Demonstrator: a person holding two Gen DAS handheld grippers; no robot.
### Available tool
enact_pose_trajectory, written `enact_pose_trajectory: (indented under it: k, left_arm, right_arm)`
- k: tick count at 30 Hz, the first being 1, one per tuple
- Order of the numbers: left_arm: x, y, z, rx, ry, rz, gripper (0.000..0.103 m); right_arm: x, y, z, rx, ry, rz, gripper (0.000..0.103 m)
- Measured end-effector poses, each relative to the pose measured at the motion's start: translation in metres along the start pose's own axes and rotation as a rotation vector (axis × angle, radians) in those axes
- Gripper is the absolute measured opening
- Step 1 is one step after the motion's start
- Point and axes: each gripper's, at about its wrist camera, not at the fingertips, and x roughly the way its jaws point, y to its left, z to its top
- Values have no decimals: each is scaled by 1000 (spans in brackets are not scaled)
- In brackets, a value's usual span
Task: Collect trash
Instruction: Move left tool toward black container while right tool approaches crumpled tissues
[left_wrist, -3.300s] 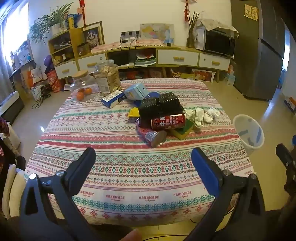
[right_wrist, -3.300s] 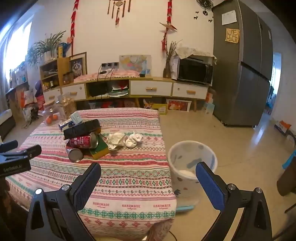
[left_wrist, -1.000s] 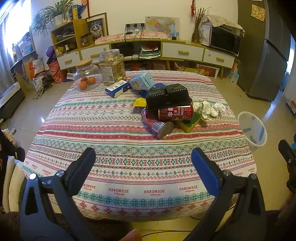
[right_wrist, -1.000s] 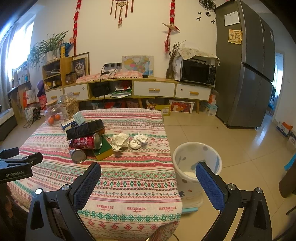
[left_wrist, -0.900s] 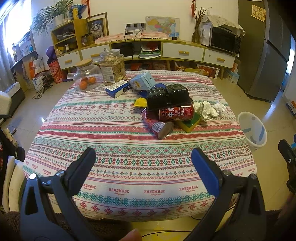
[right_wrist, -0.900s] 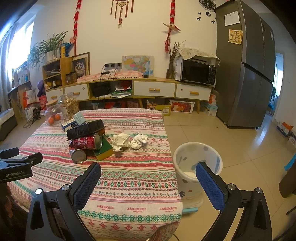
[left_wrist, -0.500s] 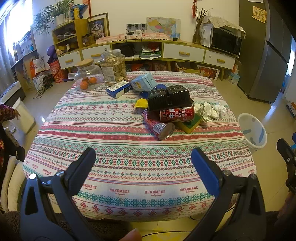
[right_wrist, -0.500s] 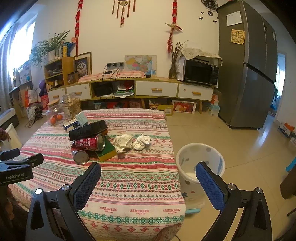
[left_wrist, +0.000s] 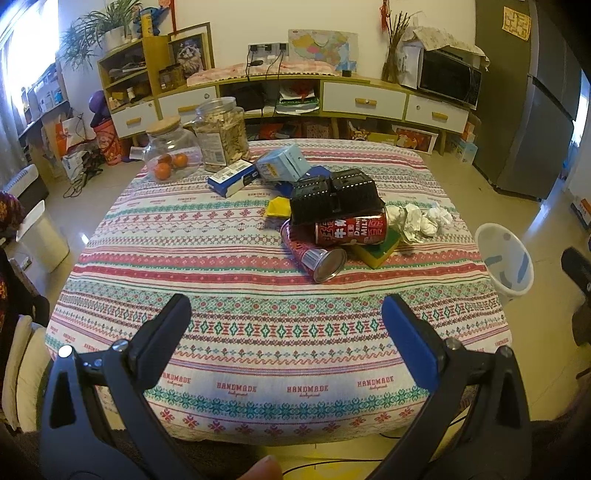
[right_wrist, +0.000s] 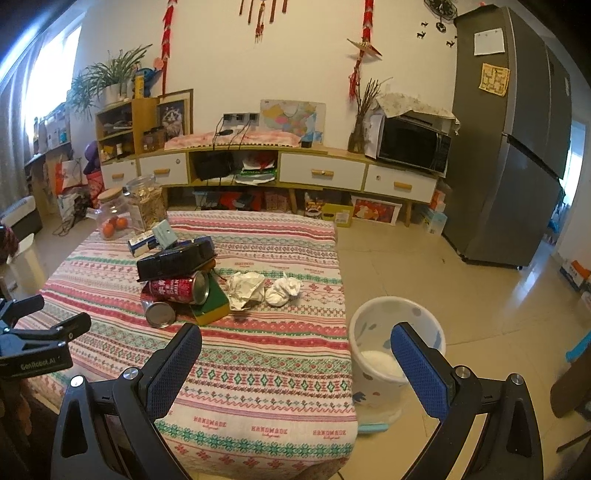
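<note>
A trash pile lies mid-table: two red cans (left_wrist: 351, 230) (right_wrist: 177, 290), a black plastic tray (left_wrist: 334, 195) (right_wrist: 175, 262) resting on them, a green-yellow sponge (left_wrist: 376, 249) (right_wrist: 210, 306) and crumpled white paper (left_wrist: 421, 219) (right_wrist: 245, 290). A white bin (left_wrist: 504, 258) (right_wrist: 397, 352) stands on the floor right of the table. My left gripper (left_wrist: 286, 321) is open and empty above the near table edge. My right gripper (right_wrist: 295, 349) is open and empty, between table corner and bin.
Two glass jars (left_wrist: 221, 133) and small boxes (left_wrist: 232, 179) sit at the table's far left. The patterned tablecloth (left_wrist: 258, 295) covers the table. A low cabinet (right_wrist: 321, 171) lines the back wall; a fridge (right_wrist: 517, 147) stands right.
Both views have shifted slightly closer to the table and a little higher. Nothing on the table has moved. Both grippers stay open.
</note>
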Motion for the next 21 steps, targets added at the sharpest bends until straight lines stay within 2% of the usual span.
enact_pose_trajectory:
  k: [7, 14, 17, 21]
  left_arm:
    - [9, -7, 16, 32, 16, 1, 102]
    - [31, -16, 44, 82, 65, -9, 103]
    - [48, -21, 59, 106, 116, -23, 102]
    - [82, -21, 82, 89, 219, -117, 102]
  right_arm:
    - [23, -12, 14, 8, 51, -5, 103]
    - [51, -22, 25, 29, 116, 8, 103]
    - [68, -24, 30, 31, 153, 13, 103]
    - [93, -28, 35, 32, 211, 26, 103]
